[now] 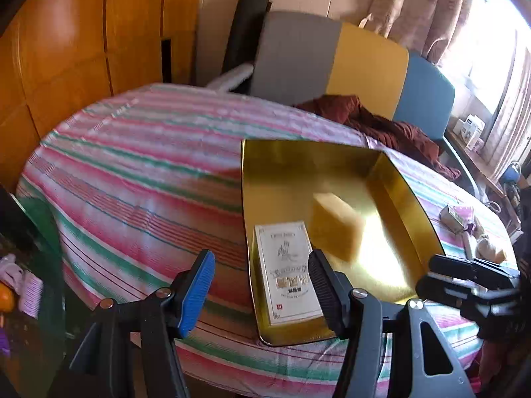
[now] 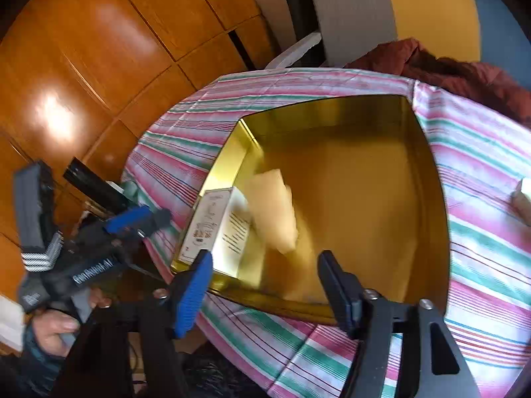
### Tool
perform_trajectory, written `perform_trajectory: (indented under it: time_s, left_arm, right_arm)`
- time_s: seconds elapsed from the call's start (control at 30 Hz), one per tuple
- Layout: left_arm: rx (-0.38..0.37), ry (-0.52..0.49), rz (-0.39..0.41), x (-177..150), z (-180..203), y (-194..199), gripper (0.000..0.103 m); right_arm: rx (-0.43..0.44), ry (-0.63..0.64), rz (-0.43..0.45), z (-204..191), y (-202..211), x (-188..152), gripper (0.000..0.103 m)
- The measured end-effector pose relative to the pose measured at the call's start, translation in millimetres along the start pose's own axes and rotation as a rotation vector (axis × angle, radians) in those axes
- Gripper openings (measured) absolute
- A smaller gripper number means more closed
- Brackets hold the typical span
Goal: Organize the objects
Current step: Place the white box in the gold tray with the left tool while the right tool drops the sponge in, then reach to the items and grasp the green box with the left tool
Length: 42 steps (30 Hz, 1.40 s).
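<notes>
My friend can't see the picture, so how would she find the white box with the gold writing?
Look at the table with the pink and green striped cloth; a shiny gold tray sits on it. The white box lies flat along the tray's left wall, at the near end. Its only tray neighbour is a plain pale yellow block, blurred and without writing.

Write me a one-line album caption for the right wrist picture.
Open right claw above a gold tray on a striped cloth, where a blurred yellow block sits beside a white box.
</notes>
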<state>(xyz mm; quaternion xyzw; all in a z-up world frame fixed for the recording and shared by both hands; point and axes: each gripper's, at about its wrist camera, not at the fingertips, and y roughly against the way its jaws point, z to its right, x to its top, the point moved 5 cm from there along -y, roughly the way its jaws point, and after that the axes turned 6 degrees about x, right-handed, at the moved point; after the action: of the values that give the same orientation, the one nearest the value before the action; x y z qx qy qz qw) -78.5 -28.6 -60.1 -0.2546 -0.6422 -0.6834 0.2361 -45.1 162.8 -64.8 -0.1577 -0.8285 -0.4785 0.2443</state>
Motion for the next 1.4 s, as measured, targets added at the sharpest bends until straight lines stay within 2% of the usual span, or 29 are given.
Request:
perform_trajectory:
  time_s: [0.07,0.27,0.43,0.6,0.97,1.2,1.4]
  left_arm:
    - [0.006,-0.004,0.020,3.2,3.6,4.7,0.060]
    - [0.016,-0.064,0.063,5.0,26.6,22.3,0.060]
    - [0.010,-0.121,0.072,0.6,48.0,30.8,0.060]
    - [-0.004,-0.164,0.068,-5.0,64.5,34.2,0.060]
    - [-0.060,-0.210,0.033,-11.4,90.8,31.8,0.060]
    - [-0.155,-0.234,0.015,-8.4,111.7,33.9,0.060]
    - [-0.220,-0.306,-0.007,-8.4,147.0,34.2,0.060]
  right_arm:
    - [-0.044,0.029,0.027,-1.6,7.2,-1.7,0.089]
    - [-0.168,0.096,0.122,-4.3,27.8,-3.2,0.101]
    - [-0.233,0.102,0.169,0.4,41.7,-4.9,0.103]
    - [-0.262,0.083,0.190,9.5,50.1,-7.1,0.103]
    - [-0.338,0.001,0.232,45.8,75.5,-13.7,0.103]
    - [-0.387,-0.084,0.223,85.5,89.0,-27.6,0.103]
    - [-0.439,-0.196,0.224,131.1,114.1,-44.8,0.103]
